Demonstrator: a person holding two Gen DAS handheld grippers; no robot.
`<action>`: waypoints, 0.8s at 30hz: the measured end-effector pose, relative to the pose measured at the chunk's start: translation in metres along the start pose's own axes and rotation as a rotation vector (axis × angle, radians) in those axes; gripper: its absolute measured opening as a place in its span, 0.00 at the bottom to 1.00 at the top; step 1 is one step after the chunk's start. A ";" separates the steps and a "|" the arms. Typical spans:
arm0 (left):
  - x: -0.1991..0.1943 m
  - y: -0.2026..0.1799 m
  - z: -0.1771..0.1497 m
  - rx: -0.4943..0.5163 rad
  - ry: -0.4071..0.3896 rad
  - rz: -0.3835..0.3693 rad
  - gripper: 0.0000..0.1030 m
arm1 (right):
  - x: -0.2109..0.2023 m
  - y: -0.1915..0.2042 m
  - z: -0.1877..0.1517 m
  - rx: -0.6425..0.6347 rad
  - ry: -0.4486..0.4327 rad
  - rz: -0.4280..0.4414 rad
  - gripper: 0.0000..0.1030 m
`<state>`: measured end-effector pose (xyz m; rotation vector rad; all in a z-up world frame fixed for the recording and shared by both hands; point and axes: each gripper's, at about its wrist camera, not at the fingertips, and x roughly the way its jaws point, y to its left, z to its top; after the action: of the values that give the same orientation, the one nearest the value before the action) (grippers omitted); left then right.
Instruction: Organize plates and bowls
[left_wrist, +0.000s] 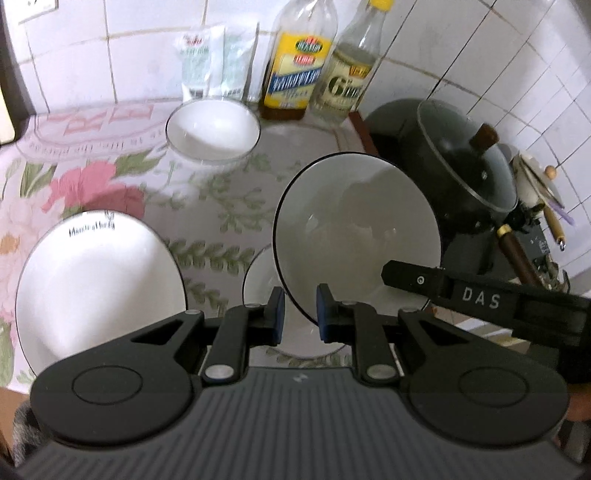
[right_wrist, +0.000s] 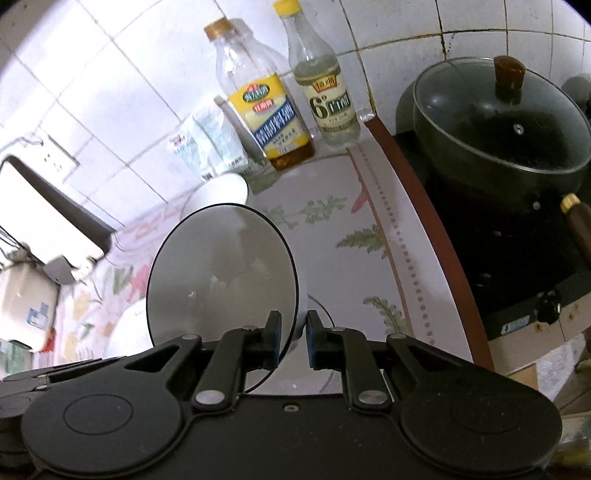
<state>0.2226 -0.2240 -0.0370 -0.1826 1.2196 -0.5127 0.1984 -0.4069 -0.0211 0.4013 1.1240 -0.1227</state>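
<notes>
- Room: white tiled wall runs behind everything. It's a kitchen corner and a cramped one.
- Tabletop: covered by a floral cloth, and its right edge butts against a dark stove.
- Pot: glass lid on, sitting on the stove just past the tabletop's right edge. I have to keep clear of it.
- Big bowl: black-rimmed and tilted. I'm carrying it off the cloth, over the near-right part of the tabletop.
- Step: I read this as mid-transfer of that bowl. Next I need to pick a landing spot, level the bowl and lower both hands together. It probably nests with another dish, but I can't confirm which.
- Lettered plate: flat on the cloth near the near-left corner.
- Lower dish: white and partly hidden under the big bowl, by the near edge. I can't tell whether it's a plate or a bowl.
- Small bowl: at the far edge, just in front of the wall.
- Oil bottle and clear bottle: side by side at the far-right corner, with packets to their left.
- Left claw: clenched on the big bowl's near rim.
- Right claw: clenched on the same bowl's rim, on the opposite side.
- Risk: this is a thin-rim pinch on a glossy glaze, so uneven lowering could let the bowl slip.
</notes>
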 end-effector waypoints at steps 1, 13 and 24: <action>0.003 0.002 -0.003 -0.003 0.007 0.001 0.15 | 0.003 0.001 -0.003 -0.008 0.007 -0.010 0.17; 0.024 0.009 -0.023 -0.016 0.074 0.030 0.15 | 0.023 0.005 -0.025 -0.063 0.053 -0.066 0.17; 0.040 0.010 -0.019 -0.025 0.121 0.051 0.15 | 0.033 0.010 -0.027 -0.129 0.034 -0.107 0.17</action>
<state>0.2172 -0.2314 -0.0817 -0.1430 1.3456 -0.4702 0.1927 -0.3839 -0.0578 0.2293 1.1799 -0.1374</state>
